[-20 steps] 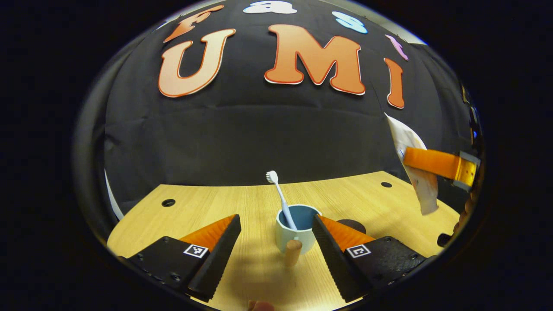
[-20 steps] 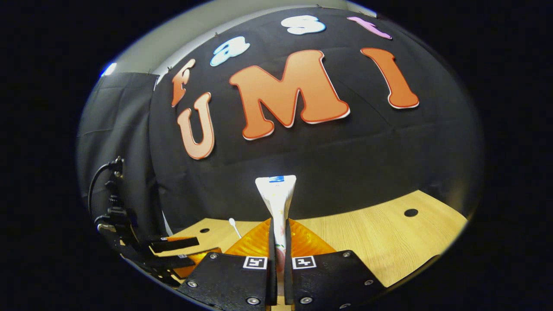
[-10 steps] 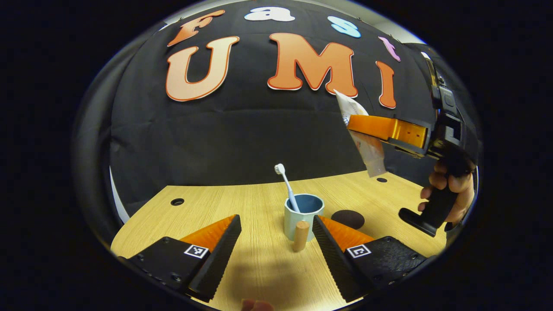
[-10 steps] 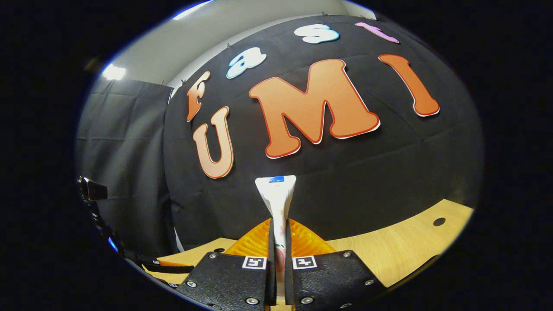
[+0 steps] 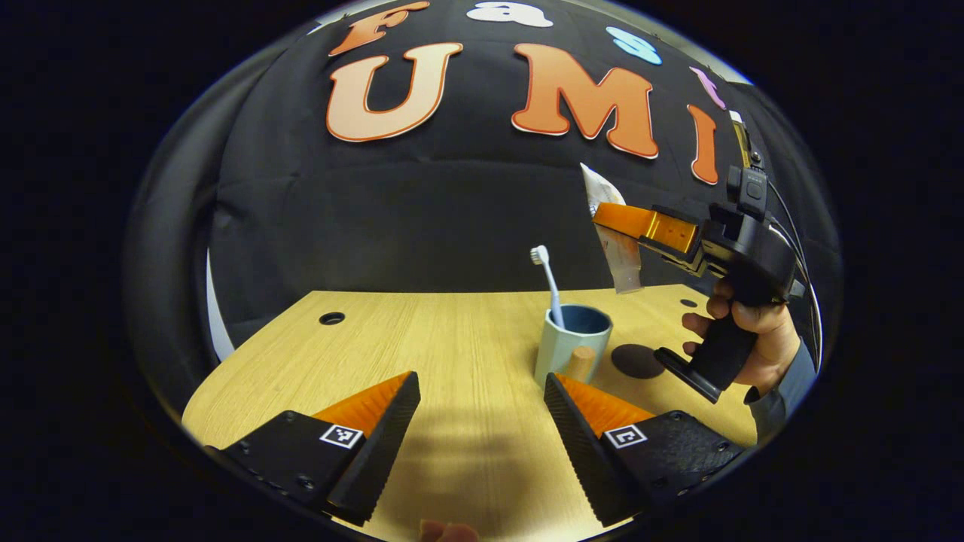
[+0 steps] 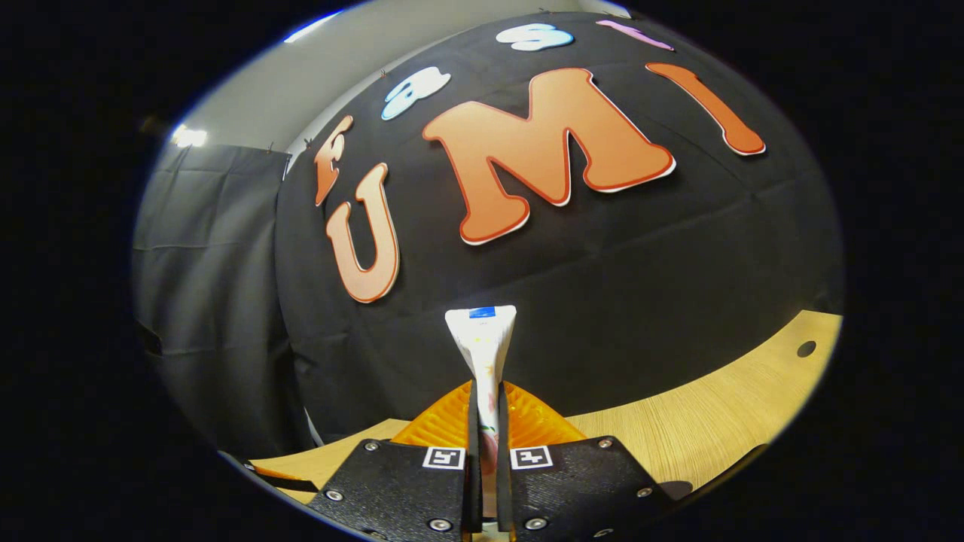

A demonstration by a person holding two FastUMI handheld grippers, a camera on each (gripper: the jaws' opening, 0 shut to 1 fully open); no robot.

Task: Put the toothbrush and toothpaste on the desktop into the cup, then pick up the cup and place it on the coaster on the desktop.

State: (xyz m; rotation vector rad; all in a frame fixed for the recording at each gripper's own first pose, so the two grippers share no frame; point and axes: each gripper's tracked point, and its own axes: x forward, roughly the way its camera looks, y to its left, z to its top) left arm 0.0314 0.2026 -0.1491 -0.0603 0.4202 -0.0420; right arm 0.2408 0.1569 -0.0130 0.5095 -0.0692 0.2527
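Toothpaste (image 6: 482, 354): the tube is pinched between my right gripper's (image 6: 482, 444) closed fingers, crimped end forward. In the left gripper view it hangs nearly upright, above and just to the right of the cup (image 5: 570, 342). The toothbrush (image 5: 548, 282) already stands in the cup, leaning left, bristles up. The coaster (image 5: 637, 360) lies on the counter (image 5: 422, 339) just right of the cup. To do this step well, I judge I should bring the tube over the free right side of the cup's mouth, lower its bottom end past the rim, and only then release. A hand (image 5: 745, 339) holds the right gripper by its grip, fingers roughly level, pointing left. My left gripper (image 5: 482, 421) hovers low over the counter, fingers wide apart and empty.
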